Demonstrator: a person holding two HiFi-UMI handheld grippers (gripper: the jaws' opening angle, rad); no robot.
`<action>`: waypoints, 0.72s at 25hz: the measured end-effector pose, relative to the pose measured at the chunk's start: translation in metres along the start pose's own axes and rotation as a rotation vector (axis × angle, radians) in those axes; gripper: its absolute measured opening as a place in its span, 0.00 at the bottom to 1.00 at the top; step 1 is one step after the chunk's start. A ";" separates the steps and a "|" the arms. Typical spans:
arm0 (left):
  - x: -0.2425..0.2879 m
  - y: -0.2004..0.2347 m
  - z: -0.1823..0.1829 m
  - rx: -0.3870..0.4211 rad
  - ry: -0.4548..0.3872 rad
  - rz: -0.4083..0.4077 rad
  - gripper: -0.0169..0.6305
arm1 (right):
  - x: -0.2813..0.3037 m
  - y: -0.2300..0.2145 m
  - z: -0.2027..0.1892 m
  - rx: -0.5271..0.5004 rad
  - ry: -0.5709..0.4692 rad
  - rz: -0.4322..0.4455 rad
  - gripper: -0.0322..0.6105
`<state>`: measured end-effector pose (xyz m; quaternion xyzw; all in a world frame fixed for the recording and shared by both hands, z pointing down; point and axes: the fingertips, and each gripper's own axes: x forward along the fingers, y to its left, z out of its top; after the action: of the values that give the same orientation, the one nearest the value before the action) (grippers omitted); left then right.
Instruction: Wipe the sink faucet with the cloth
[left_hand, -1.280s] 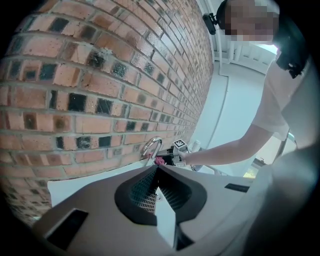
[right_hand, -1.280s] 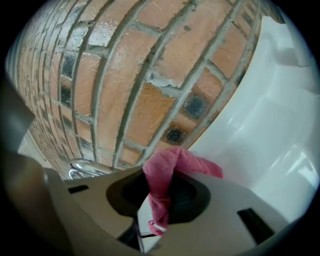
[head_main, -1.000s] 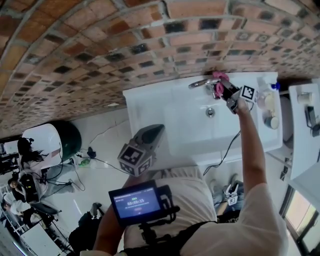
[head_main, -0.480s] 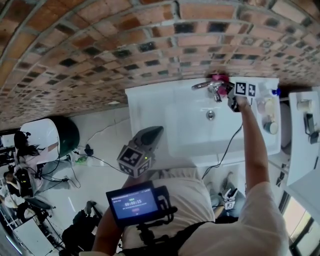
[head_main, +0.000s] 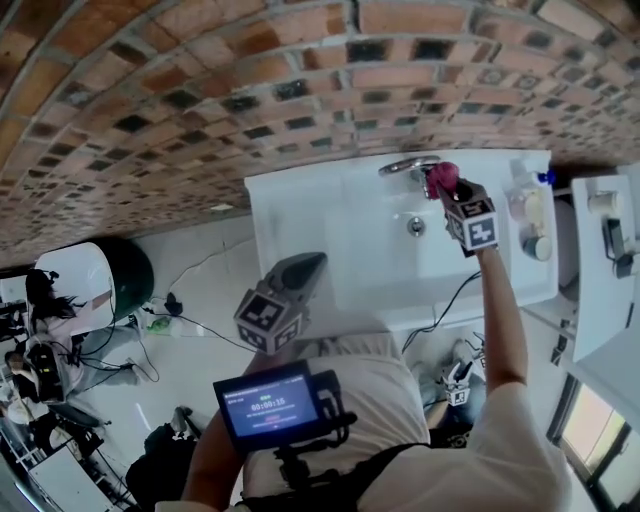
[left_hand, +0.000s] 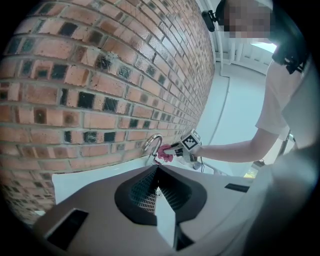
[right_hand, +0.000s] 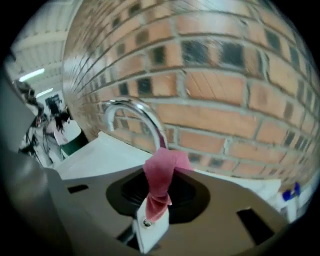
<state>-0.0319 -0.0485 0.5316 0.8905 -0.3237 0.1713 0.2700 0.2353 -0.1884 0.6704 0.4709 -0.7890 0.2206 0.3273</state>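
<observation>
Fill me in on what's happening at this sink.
A person holds a two-jaw gripper in each hand, facing a white sink set against a brick wall. The right gripper is clamped on a pink cloth and has it up against the lower neck of the curved chrome faucet, so wiping looks under way. The left gripper is shut and empty, held low near the person's body, away from the sink.

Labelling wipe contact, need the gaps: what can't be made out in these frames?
- Whether the cloth touches the faucet: right gripper view, cloth covers the lower stem; head view too small.
- Faucet base: head view, under cloth and right gripper.
- What the bottles on the sink are: head view, too small.
</observation>
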 end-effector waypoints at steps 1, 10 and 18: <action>0.000 0.000 0.000 0.000 0.000 -0.003 0.01 | -0.007 0.018 0.009 -0.076 -0.017 -0.019 0.21; -0.008 0.006 0.001 0.017 0.019 -0.027 0.01 | 0.031 0.103 -0.005 0.003 -0.103 -0.349 0.21; -0.023 0.016 -0.008 0.026 0.048 -0.030 0.01 | 0.109 0.064 -0.025 0.193 0.066 -0.563 0.21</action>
<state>-0.0608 -0.0425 0.5330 0.8943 -0.3016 0.1930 0.2684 0.1486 -0.2077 0.7640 0.6927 -0.5916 0.2103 0.3548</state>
